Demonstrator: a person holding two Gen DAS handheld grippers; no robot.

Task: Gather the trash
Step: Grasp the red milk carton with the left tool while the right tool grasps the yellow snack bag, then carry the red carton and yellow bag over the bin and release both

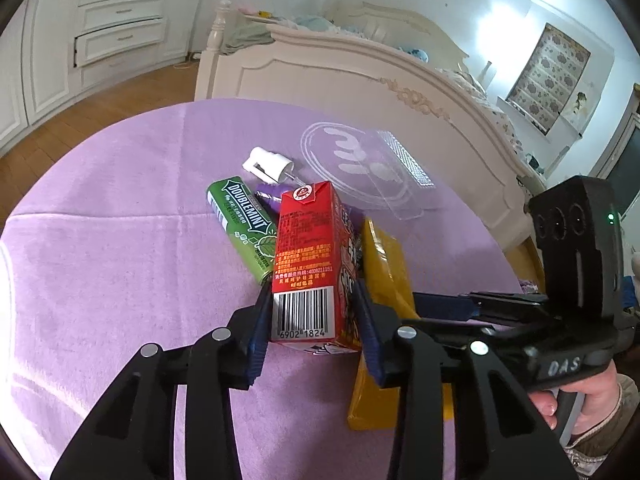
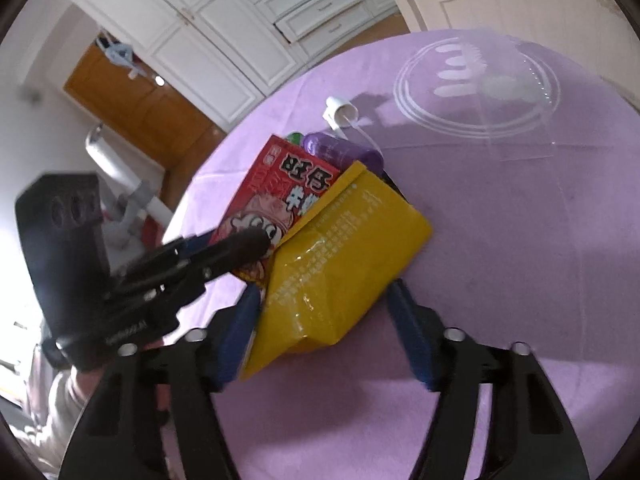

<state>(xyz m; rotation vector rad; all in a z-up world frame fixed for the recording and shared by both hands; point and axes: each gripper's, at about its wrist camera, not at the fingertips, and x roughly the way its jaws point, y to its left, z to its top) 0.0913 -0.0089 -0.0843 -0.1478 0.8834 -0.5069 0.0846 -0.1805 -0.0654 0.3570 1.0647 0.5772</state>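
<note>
Grasp step: left claw (image 1: 314,320) clamps the red carton (image 1: 308,264); right claw (image 2: 324,328) straddles the yellow packet (image 2: 340,264), right pad apparently clear. Next: close, then lift both off the table (image 1: 100,220).

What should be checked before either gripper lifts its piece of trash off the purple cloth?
1. Left gripper pads against red carton: ok.
2. Right gripper pads on yellow packet: not ok, right pad stands apart.
3. Carton free of neighbours: not ok, it leans on the green gum pack.
4. Grippers clear of each other: cannot tell, they sit very close.
5. Clear plastic lid out of the way: ok.
</note>
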